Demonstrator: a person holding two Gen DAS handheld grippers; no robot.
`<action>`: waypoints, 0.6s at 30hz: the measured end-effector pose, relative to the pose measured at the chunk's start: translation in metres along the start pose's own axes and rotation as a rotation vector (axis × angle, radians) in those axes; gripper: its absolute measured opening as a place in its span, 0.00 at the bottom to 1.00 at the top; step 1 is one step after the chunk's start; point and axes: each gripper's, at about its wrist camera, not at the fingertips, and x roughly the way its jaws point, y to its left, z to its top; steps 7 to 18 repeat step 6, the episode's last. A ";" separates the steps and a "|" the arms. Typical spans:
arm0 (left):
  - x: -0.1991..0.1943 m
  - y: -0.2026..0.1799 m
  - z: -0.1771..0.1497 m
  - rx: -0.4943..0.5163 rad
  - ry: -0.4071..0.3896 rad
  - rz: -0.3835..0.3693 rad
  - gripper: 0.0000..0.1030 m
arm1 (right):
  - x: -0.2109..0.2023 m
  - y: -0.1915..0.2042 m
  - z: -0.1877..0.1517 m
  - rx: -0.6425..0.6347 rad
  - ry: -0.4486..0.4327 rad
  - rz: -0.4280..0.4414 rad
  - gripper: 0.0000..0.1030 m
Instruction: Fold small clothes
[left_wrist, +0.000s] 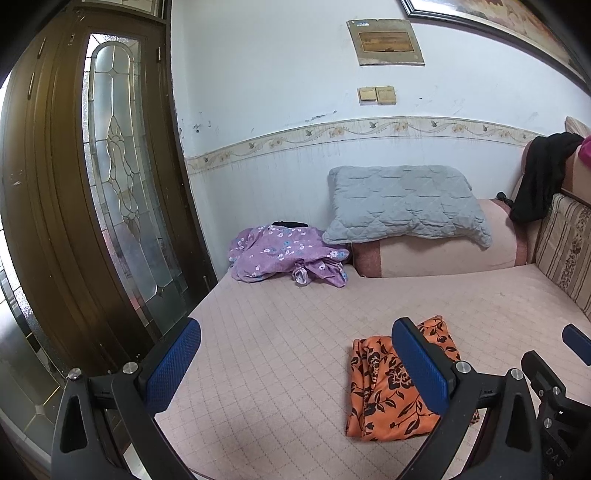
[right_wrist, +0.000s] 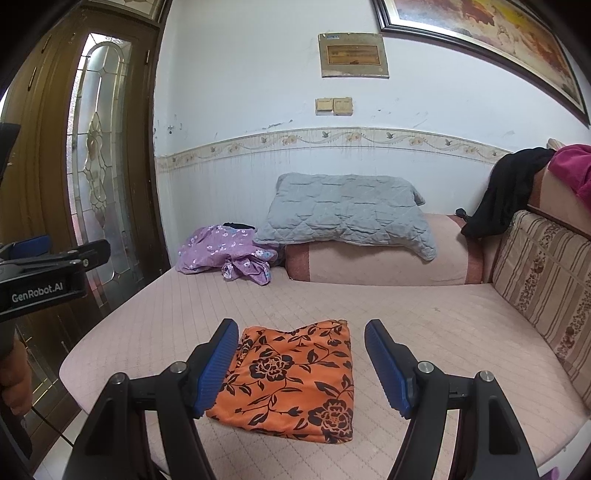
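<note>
Both released, left gripper (left_wrist: 295, 365) and right gripper (right_wrist: 301, 367) partly hide the folded orange cloth (right_wrist: 295, 376).

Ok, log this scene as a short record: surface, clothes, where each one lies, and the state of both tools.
surface: pink bed
folded: orange cloth, near edge, flat
unfolded: purple garment, crumpled by the wall, beside the pillow
left tool: open, empty, orange cloth behind its right finger
right tool: open, empty, above the orange cloth
other: black garment draped over the sofa back
</note>
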 end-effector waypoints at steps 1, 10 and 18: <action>0.002 -0.001 0.001 0.000 0.001 -0.005 1.00 | 0.005 -0.002 0.001 0.003 0.005 0.002 0.72; 0.021 -0.008 0.002 0.000 0.002 0.008 1.00 | 0.037 -0.020 0.001 0.037 0.045 -0.003 0.72; 0.021 -0.008 0.002 0.000 0.002 0.008 1.00 | 0.037 -0.020 0.001 0.037 0.045 -0.003 0.72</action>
